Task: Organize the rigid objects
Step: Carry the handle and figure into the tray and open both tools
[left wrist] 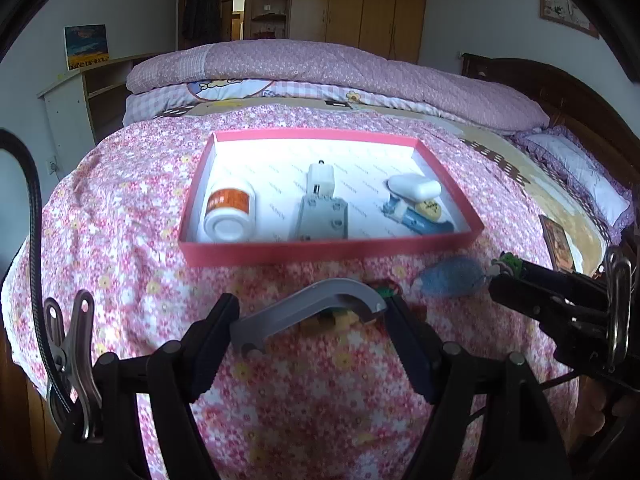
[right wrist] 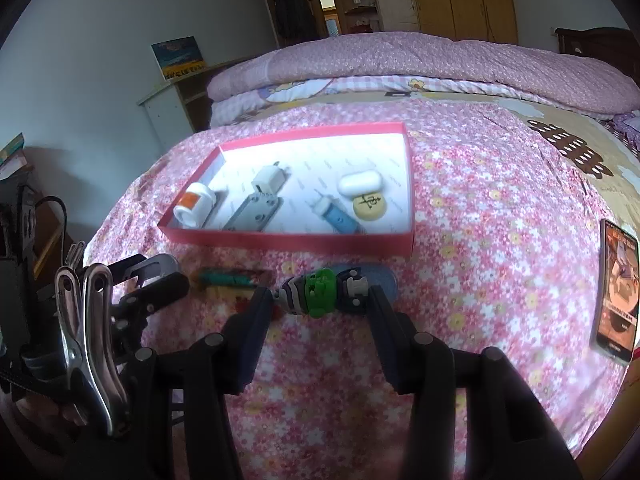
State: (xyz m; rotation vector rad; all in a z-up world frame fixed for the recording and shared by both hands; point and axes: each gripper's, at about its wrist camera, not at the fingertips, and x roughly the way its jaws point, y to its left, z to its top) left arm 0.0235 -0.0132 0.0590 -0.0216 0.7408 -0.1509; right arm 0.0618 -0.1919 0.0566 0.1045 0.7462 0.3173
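My left gripper [left wrist: 310, 307] is shut on a grey curved bracket [left wrist: 320, 300], held just above the flowered bedspread in front of the pink box [left wrist: 328, 252]. My right gripper [right wrist: 319, 297] is shut on a green and grey toy figure [right wrist: 318, 290], also lifted off the bed. Each gripper shows in the other's view: the right gripper [left wrist: 505, 274] with the toy figure [left wrist: 510, 261], the left gripper [right wrist: 158, 278] with the bracket [right wrist: 168, 262]. The pink box [right wrist: 288, 242] holds a white bottle [left wrist: 230, 212], a white charger [left wrist: 320, 178], a grey block [left wrist: 324, 220], a white case [left wrist: 414, 186], a blue tube [left wrist: 420, 220] and a yellow disc [left wrist: 428, 210].
A blue oval thing [right wrist: 382, 276] and a teal and brown item [right wrist: 232, 279] lie on the bedspread before the box. A phone [right wrist: 616, 292] lies at the right. A folded quilt [left wrist: 340, 68] runs across the far side of the bed. A shelf [left wrist: 80, 100] stands at the left.
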